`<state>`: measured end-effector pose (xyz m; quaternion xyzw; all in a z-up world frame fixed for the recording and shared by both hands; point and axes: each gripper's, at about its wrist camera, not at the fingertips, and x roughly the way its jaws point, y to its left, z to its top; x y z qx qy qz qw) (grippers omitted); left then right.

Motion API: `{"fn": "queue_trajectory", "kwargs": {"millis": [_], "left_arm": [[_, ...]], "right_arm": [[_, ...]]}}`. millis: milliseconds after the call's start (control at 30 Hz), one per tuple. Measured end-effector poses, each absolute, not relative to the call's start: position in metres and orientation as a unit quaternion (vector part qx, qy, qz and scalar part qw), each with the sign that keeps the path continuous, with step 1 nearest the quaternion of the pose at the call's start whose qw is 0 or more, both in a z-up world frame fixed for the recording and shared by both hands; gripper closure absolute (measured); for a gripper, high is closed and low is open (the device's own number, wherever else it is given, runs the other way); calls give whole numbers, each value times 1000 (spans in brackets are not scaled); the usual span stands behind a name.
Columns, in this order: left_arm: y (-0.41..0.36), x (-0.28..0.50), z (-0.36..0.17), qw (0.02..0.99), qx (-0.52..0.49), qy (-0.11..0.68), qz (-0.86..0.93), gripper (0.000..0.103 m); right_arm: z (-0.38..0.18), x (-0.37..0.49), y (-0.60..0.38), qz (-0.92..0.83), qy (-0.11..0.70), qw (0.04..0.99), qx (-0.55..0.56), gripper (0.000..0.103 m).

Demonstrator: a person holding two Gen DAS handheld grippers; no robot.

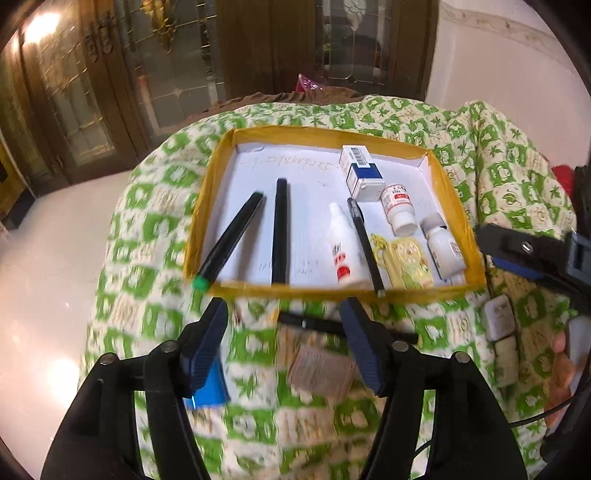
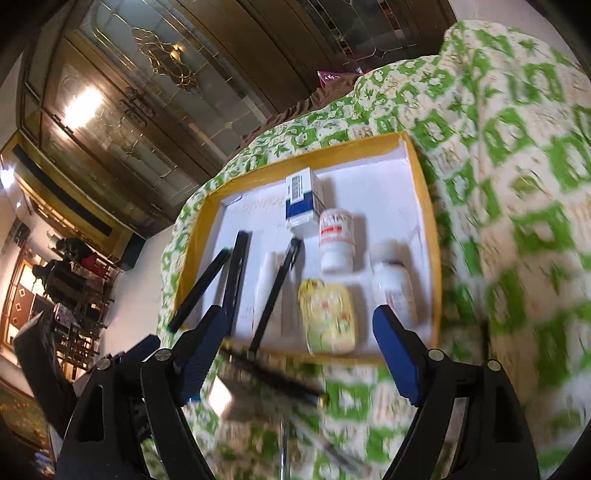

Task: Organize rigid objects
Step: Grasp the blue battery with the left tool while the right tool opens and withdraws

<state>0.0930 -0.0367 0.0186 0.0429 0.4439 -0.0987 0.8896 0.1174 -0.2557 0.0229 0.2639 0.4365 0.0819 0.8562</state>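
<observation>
Dark wooden doors (image 1: 122, 81) with leaded glass panels stand at the back, and a bright lamp reflection (image 1: 40, 26) shines in the glass. The floor (image 1: 48, 266) is pale and glossy, and a white wall (image 1: 491, 55) stands on the right.

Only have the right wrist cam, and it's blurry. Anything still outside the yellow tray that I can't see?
Observer: Yes. Two pale grey blocks lie on the bedspread, right of the tray.
Operator: Anything near the left tool?
Observer: A tan block sits on the cloth between its fingers.
Operator: Gripped?
Observer: No. The left tool is open and holds nothing.
</observation>
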Motion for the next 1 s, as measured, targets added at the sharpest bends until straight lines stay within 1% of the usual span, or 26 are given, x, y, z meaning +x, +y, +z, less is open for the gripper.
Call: {"fn": "queue_trajectory", "kwargs": {"millis": [133, 267, 367, 433, 500, 567, 700, 800, 867, 933, 1000], "left_arm": [[-6, 68, -1, 888, -2, 454, -79, 38], [44, 51, -28, 868, -99, 485, -43, 39], [82, 44, -22, 867, -185, 462, -22, 38], [96, 41, -17, 873, -204, 444, -3, 37], [100, 43, -23, 866, -214, 451, 2, 37], [91, 48, -27, 865, -195, 462, -3, 37], [45, 66, -34, 873, -79, 480, -26, 37], [28, 83, -45, 869, -14, 495, -16, 37], [25, 91, -50, 867, -3, 499, -13, 42], [24, 97, -54, 866, 18, 500, -9, 53], [21, 103, -59, 864, 38, 502, -12, 57]], "right_arm": [[18, 80, -262, 76, 436, 853, 277, 20], [7, 60, -265, 65, 453, 844, 280, 19], [4, 58, -263, 60, 458, 842, 278, 19], [5, 57, -261, 61, 455, 845, 274, 19], [5, 56, -258, 62, 454, 848, 267, 19], [3, 54, -256, 62, 455, 849, 263, 19], [-4, 53, -253, 61, 465, 842, 266, 19], [-6, 53, -250, 64, 467, 843, 260, 19], [-6, 53, -249, 64, 468, 843, 257, 19], [-7, 53, -250, 62, 470, 842, 257, 19], [-9, 55, -252, 58, 472, 841, 258, 19]]}}
